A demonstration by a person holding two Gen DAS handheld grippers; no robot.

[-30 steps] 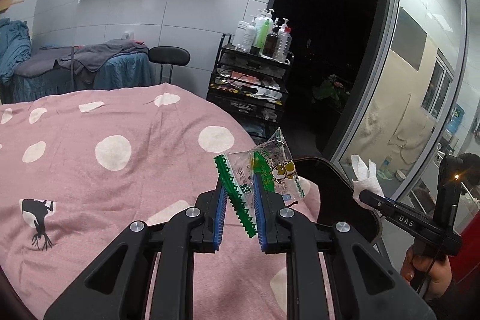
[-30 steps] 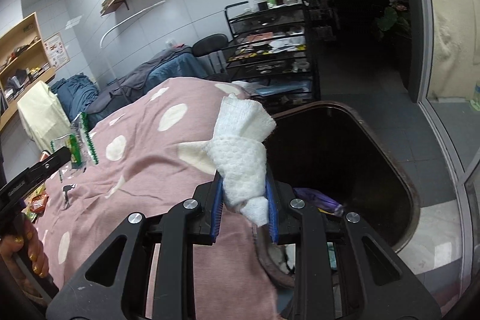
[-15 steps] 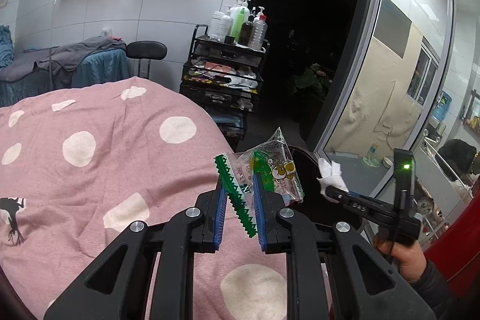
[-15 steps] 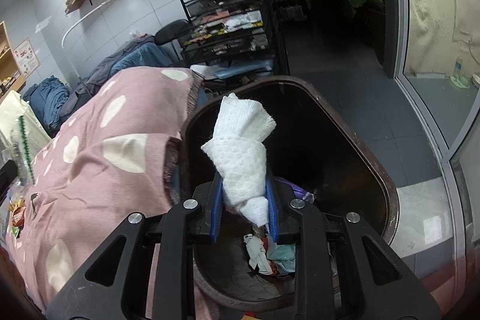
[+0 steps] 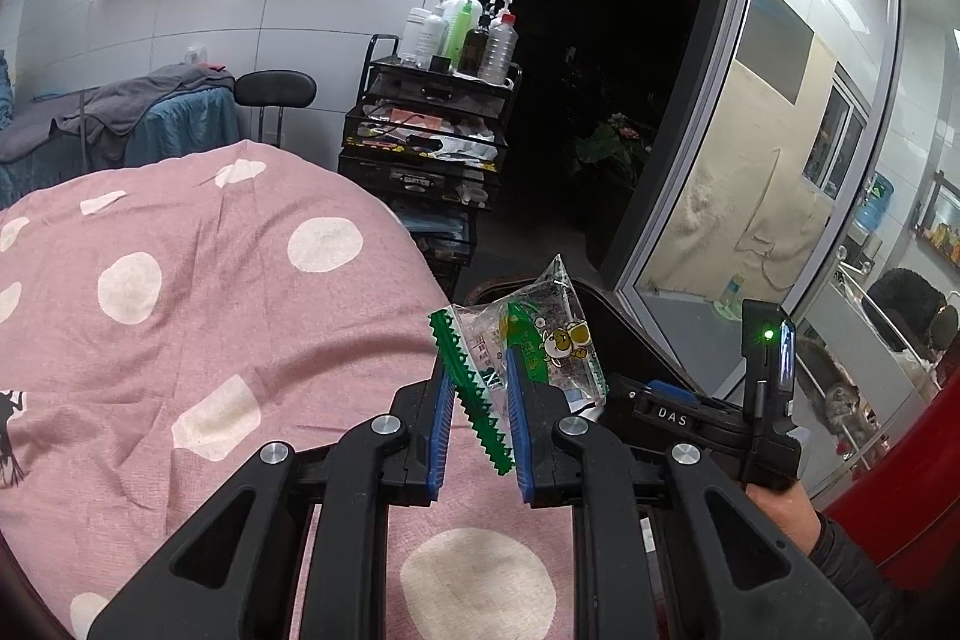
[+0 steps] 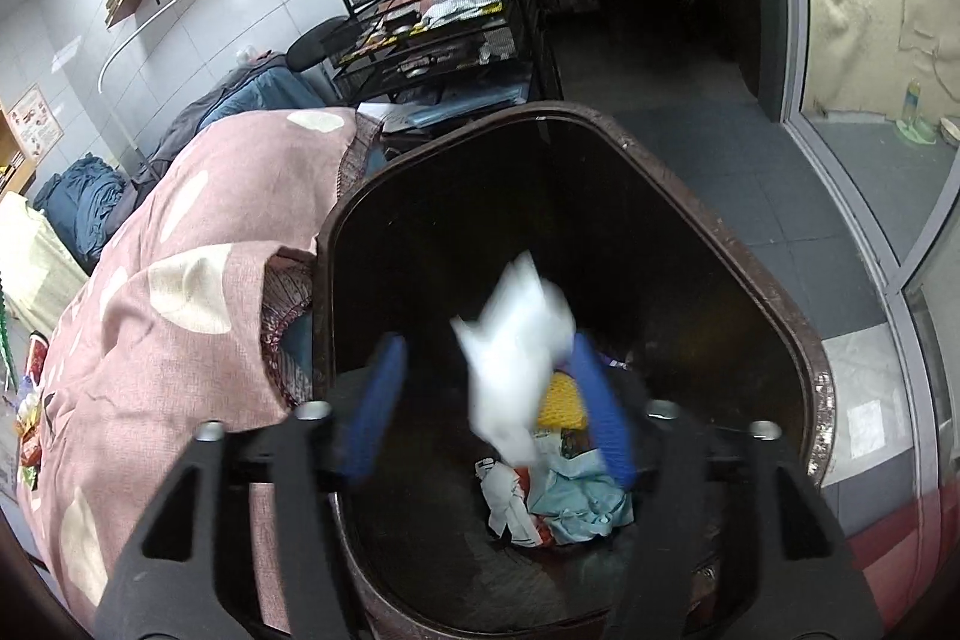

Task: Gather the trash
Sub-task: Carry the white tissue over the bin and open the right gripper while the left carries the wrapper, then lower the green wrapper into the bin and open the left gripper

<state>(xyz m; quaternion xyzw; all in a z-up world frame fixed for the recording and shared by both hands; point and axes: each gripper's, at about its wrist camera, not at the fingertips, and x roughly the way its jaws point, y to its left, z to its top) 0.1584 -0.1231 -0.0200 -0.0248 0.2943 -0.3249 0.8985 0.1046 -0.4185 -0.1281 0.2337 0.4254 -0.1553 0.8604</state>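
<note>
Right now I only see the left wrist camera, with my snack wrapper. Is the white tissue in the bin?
Observer: Almost. The right gripper is opening its jaws over the bin, and the white tissue is a loose blur between them.
Operator: What's inside the bin?
Observer: Crumpled paper scraps lie at the bottom, beside something yellow.
Operator: Is the bin near the bed?
Observer: Yes, its rim sits right against the pink dotted blanket.
</note>
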